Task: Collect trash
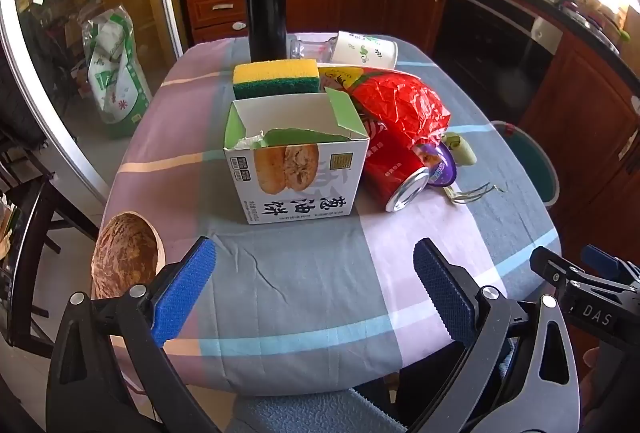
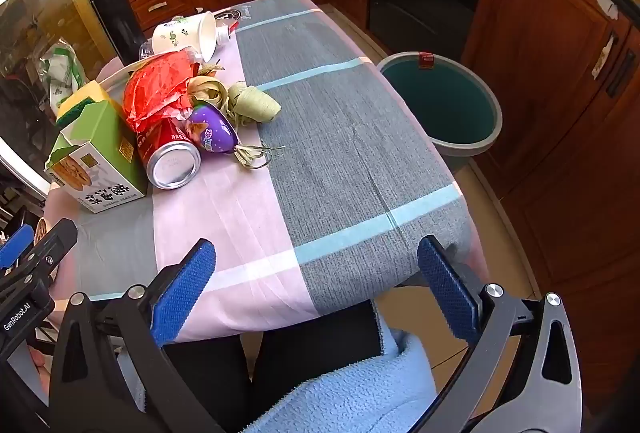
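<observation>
Inspection of the surface, taken from left to right. The left hand-held gripper hovers over the near edge of the checked cloth, jaws spread wide, nothing between the blue pads; it is released and empty.

Ahead of it stands an opened cardboard food box, top flaps torn, upright on the cloth. A yellow and green sponge sits just behind the box and a tall black flask behind that; neither reads as refuse.

To the right of the box lies the main litter: a crumpled red wrapper resting on a red drinks can tipped on its side, base toward the cameras and touching the box. A purple packet lies against the can, with a knot of pale green leaf wrapping just beside it. A paper cup lies tipped over further back.

The right hand-held gripper is likewise released, jaws wide, poised over bare cloth near the front edge. A green bin stands on the floor off the right side of the surface, open; no contents can be made out inside.

Assessment: collection has not begun; this is the approach step. The next move calls for choosing one item, probably the can or the box, closing on it squarely, and carrying it right to the bin.
</observation>
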Motion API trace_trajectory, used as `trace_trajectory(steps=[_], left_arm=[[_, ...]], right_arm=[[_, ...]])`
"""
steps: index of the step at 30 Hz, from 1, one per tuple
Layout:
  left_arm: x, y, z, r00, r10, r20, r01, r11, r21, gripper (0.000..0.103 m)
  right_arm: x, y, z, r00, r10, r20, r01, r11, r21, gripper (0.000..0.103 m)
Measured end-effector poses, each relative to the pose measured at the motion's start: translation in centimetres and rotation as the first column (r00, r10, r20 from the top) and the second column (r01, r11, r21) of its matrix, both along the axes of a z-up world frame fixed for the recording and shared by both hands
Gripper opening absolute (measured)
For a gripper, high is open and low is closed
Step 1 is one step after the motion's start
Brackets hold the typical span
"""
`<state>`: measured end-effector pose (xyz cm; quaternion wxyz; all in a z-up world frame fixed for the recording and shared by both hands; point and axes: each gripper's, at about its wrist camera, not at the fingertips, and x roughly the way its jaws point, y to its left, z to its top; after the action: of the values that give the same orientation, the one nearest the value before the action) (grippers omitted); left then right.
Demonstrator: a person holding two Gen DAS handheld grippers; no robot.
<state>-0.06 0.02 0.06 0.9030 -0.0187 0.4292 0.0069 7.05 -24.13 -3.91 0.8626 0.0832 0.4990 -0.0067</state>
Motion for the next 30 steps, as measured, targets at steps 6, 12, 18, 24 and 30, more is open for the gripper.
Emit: trace_trajectory(steps=[6, 12, 18, 24, 30], left_arm=[[-0.1, 0.0, -0.1, 1.0, 0.006, 0.0, -0.006, 1.0, 0.01, 0.099], [0.3, 0.3, -0.1, 1.0, 0.012, -0.017, -0.012, 1.0, 0.004, 0.099], [0.4, 0.3, -0.2, 1.0, 0.006, -0.031, -0.006, 1.0, 0.007, 0.099], [0.5, 0.7, -0.3, 0.999, 0.012, -0.039, -0.013, 1.0, -0.006, 0.099], [0.7, 1.0, -0.7, 0.998, 0.019, -0.054, -0.02, 1.0, -0.02, 0.099]], right_arm=[[-0.1, 0.1, -0.1, 1.0, -0.006, 0.003, 0.006, 1.0, 0.001, 0.097], [-0.3, 0.1, -0.1, 1.0, -0.006, -0.002, 0.006, 1.0, 0.006, 0.097], [0.0, 0.1, -0.3, 1.0, -0.005, -0.01, 0.005, 1.0, 0.008, 0.097], [0.0, 0.1, -0.4, 1.0, -0.004, -0.012, 0.005, 1.0, 0.008, 0.097], [0.1, 0.1, -0.5, 1.0, -0.007, -0.019, 0.007, 1.0, 0.011, 0.097]])
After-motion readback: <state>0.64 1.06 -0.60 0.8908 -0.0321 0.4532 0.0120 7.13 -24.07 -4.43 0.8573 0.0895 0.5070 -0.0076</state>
